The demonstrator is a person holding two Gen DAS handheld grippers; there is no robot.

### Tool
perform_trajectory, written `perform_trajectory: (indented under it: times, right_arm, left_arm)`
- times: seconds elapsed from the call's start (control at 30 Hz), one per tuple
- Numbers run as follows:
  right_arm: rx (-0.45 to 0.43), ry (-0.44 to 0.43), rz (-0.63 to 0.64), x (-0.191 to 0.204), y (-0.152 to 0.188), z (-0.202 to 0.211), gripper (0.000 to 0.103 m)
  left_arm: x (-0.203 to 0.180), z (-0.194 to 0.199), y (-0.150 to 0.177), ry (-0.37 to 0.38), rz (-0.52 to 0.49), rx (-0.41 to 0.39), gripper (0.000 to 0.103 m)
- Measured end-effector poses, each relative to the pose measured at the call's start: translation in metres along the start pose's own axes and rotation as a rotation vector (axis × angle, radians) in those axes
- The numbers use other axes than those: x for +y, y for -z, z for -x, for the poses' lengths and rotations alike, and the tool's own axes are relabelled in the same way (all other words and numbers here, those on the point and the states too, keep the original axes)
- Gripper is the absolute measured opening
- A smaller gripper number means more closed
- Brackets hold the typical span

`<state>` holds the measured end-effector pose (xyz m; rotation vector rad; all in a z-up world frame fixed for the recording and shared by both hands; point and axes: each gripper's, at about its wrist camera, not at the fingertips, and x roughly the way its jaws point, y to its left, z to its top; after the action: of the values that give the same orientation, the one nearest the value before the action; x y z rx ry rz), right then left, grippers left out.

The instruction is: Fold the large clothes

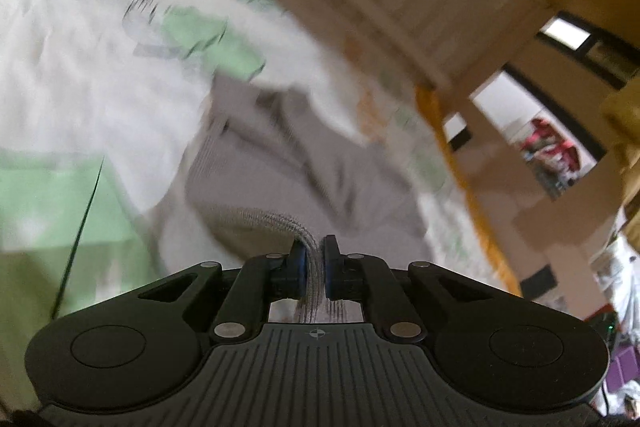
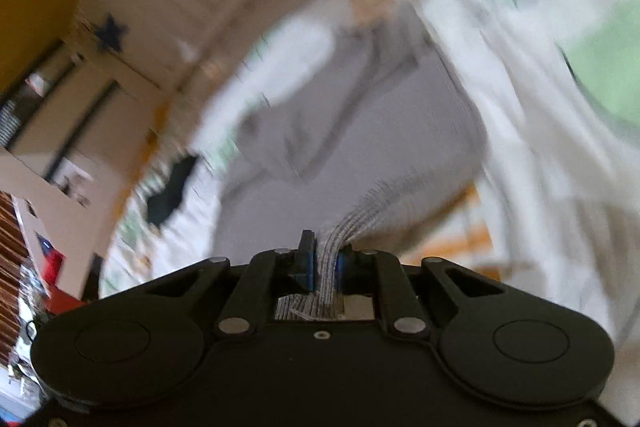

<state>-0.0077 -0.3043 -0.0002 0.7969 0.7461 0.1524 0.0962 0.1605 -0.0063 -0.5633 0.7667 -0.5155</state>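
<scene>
Grey garment [image 1: 288, 163] spread on patterned bedsheet [image 1: 440, 187], white clothes [image 1: 80, 67] alongside. Ribbed hem [image 1: 276, 219] clamped by left gripper [image 1: 315, 267]; same hem pinched by right gripper [image 2: 326, 267], likely so edge can be raised evenly for fold.

Apparently a bed [image 1: 404, 123] under strewn clothes [image 1: 80, 75]
</scene>
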Motion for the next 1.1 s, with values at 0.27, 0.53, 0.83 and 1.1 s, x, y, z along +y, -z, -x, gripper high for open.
perform_trajectory:
  times: [0.27, 0.53, 0.83, 1.1]
  right_arm:
    - [-0.125, -0.087, 0.037, 0.018, -0.084, -0.021, 0.019]
    - [-0.134, -0.040, 0.059, 0.020, -0.149, -0.085, 0.019]
    - [-0.113, 0.021, 0.058, -0.011, -0.177, -0.153, 0.019]
    - [-0.092, 0.037, 0.023, -0.037, -0.179, -0.187, 0.021]
  left_arm:
    - [-0.007, -0.035, -0.075, 0.031, 0.016, -0.112, 0.007]
    - [0.005, -0.099, -0.120, -0.001, 0.008, -0.110, 0.007]
    - [0.039, -0.164, -0.123, -0.059, 0.014, -0.079, 0.008]
    - [0.057, -0.197, -0.124, -0.092, 0.056, -0.068, 0.009]
